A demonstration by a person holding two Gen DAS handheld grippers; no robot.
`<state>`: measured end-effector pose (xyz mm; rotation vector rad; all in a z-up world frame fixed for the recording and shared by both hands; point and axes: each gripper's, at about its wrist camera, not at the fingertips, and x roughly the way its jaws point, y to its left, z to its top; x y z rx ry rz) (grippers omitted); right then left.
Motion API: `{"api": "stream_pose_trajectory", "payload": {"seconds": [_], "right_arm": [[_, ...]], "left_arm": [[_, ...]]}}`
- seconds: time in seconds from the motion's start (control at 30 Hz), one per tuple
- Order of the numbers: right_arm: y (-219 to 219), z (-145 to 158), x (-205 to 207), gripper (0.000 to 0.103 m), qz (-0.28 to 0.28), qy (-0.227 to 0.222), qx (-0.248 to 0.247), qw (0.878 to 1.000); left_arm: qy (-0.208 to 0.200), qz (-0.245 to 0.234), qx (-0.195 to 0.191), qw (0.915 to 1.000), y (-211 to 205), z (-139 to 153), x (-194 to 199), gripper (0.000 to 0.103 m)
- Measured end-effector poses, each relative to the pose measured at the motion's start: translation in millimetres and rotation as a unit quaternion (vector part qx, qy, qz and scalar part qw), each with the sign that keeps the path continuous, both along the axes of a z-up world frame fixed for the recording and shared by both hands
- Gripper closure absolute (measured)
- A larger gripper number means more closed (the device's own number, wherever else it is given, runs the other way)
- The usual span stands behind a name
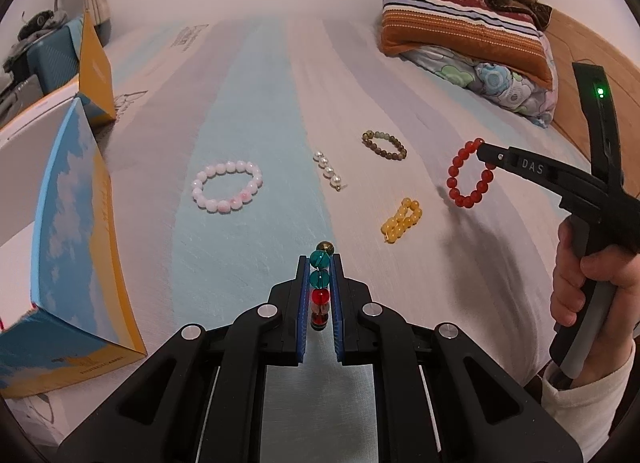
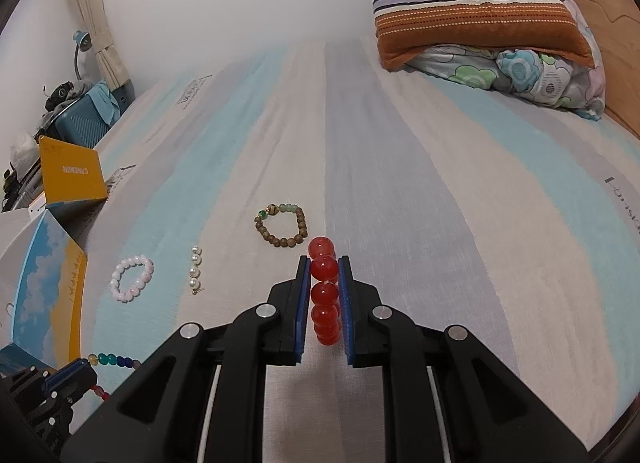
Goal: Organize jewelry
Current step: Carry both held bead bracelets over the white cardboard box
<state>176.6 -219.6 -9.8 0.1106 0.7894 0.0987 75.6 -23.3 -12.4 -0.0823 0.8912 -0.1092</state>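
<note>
My left gripper point(image 1: 320, 263) is shut on a multicolour bead bracelet point(image 1: 320, 283) with teal and red beads, held above the striped bedsheet. My right gripper point(image 2: 324, 263) is shut on a red bead bracelet point(image 2: 325, 295); in the left wrist view that bracelet point(image 1: 470, 175) hangs from the right gripper point(image 1: 482, 152) above the sheet. On the sheet lie a pink bracelet point(image 1: 227, 186), a pearl strand point(image 1: 329, 170), a brown wooden bracelet point(image 1: 384, 144) and a yellow bracelet point(image 1: 401, 220). The left gripper with its bracelet point(image 2: 112, 361) shows at the lower left of the right wrist view.
An open box with a blue-sky and yellow print point(image 1: 72, 231) stands at the left, its lid point(image 1: 94, 67) raised behind it. Striped and floral pillows point(image 1: 460, 27) lie at the far right against a wooden headboard point(image 1: 580, 63). A suitcase point(image 2: 84, 119) stands beside the bed.
</note>
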Motion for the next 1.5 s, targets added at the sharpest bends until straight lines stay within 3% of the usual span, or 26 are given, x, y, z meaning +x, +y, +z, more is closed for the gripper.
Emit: {"api": "stream_pose_trajectory", "payload": {"seconds": [0.43,0.97,1.5], "right_arm": [[26,18,-9,0.090,0.014,0.010,-0.001,1.000],[83,66,-34,0.090,0.057,-0.009,-0.013,0.998],[185,106,-51,0.090,0.127,-0.040,-0.017,0.991]], "left_arm": [[-0.003,0.000,0.015,0.9999,10,28,-3,0.094],[-0.030,0.024,0.030,0.9988,39,73,-21,0.094],[-0.063,0.087,0.039,0.9935,120,120,-51,0.094]]}}
